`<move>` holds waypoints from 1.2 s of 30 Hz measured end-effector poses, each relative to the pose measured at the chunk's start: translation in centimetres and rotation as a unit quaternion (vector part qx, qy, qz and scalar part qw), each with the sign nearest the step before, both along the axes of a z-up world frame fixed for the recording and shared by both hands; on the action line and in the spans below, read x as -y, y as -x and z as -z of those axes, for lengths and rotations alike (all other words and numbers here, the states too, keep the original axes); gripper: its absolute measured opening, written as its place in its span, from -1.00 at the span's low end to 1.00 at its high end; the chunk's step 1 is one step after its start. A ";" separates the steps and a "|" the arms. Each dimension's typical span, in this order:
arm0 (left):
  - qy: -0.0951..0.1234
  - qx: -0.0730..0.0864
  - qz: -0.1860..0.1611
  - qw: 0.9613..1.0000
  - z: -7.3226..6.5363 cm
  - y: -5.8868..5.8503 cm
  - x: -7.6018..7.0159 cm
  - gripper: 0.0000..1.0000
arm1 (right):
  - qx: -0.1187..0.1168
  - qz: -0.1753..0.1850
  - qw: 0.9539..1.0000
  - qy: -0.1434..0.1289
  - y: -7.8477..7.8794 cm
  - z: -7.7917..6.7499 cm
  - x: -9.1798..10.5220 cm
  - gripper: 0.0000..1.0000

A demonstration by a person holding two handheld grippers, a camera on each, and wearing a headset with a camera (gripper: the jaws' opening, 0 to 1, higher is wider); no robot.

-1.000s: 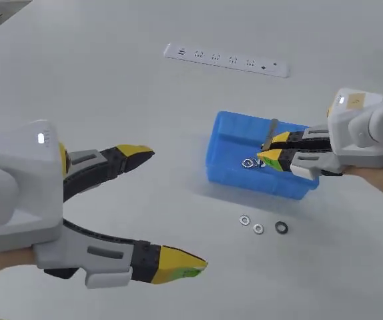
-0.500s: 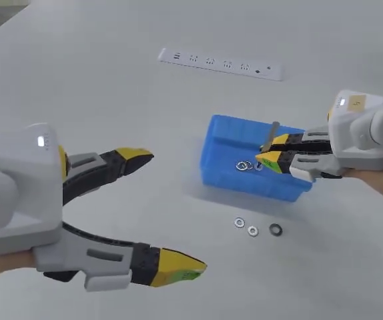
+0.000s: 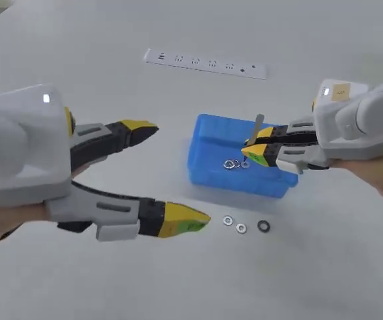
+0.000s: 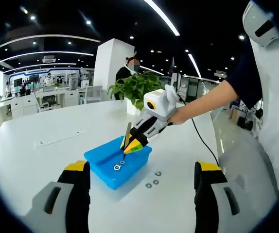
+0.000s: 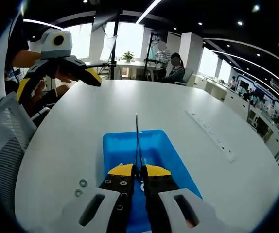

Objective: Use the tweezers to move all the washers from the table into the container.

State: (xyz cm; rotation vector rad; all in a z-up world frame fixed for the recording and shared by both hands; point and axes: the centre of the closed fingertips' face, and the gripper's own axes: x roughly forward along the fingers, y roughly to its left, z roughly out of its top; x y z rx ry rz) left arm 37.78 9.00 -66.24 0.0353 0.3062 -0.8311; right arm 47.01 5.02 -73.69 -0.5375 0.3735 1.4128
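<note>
Your right gripper [image 3: 250, 152], clamped on the slim grey metal tweezers [image 3: 255, 125], hangs over the blue plastic container [image 3: 208, 133]. Your left gripper [image 3: 175, 172] gapes empty. Lower the tips before any release, then approach the small metal washers [image 3: 241, 227] beside its near wall.

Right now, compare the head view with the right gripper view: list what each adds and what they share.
Head view adds: washers lying in the container, a dark washer on the table, and the casing of the right gripper. Right gripper view adds: a chair, people and windows beyond the table. Shared: the container, the tweezers clamped in the right gripper's shut fingers, two silver washers on the table, the power strip, and the open left gripper.
</note>
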 end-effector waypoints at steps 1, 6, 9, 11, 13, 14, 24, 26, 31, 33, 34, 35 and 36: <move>-0.001 0.006 0.006 1.000 -0.1 -0.7 0.3 0.82 | 0.002 -0.001 1.000 0.000 0.0 -0.1 0.0 -0.84; -0.001 0.005 0.021 1.000 0.1 -3.1 1.7 0.64 | 0.007 -0.010 1.000 0.003 0.3 -0.3 0.0 -0.84; -0.010 0.015 0.049 0.999 0.1 -4.1 3.2 0.59 | 0.010 -0.017 1.000 0.004 0.5 -0.5 -0.2 -0.84; -0.017 0.016 0.060 0.998 0.2 -5.3 3.8 0.54 | 0.013 -0.023 1.000 0.004 0.6 -0.7 -0.3 -0.84; -0.022 0.016 0.068 0.997 0.1 -6.8 4.2 0.49 | 0.013 -0.026 1.000 0.002 0.7 -0.9 -0.5 -0.84; -0.018 0.017 0.072 0.997 -0.1 -7.2 4.5 0.47 | 0.014 -0.027 1.000 0.002 0.7 -0.9 -0.5 -0.84; -0.033 0.038 0.134 0.990 -1.0 -8.1 6.9 -0.05 | 0.010 -0.046 0.999 0.008 1.6 -1.1 -0.1 -0.84; -0.038 0.036 0.146 0.988 -0.8 -7.9 7.1 -0.30 | 0.012 -0.048 0.999 0.010 1.7 -1.2 0.0 -0.84; -0.041 0.033 0.159 0.986 -0.7 -7.7 7.6 -0.58 | 0.010 -0.050 0.999 0.013 1.8 -1.1 0.3 -0.84; -0.040 0.036 0.166 0.985 -1.0 -7.4 7.9 -0.72 | 0.008 -0.050 0.999 0.012 1.9 -1.2 0.3 -0.84; -0.039 0.038 0.169 0.984 -1.2 -7.3 8.0 -0.81 | 0.008 -0.050 0.999 0.012 1.9 -1.2 0.4 -0.84; -0.042 0.043 0.170 0.984 -1.3 -7.3 8.1 -0.84 | 0.007 -0.050 0.999 0.011 1.8 -1.3 0.4 -0.84; -0.049 0.049 0.167 0.984 -1.2 -7.4 8.0 -0.86 | 0.005 -0.049 0.999 0.011 1.8 -1.3 0.4 -0.84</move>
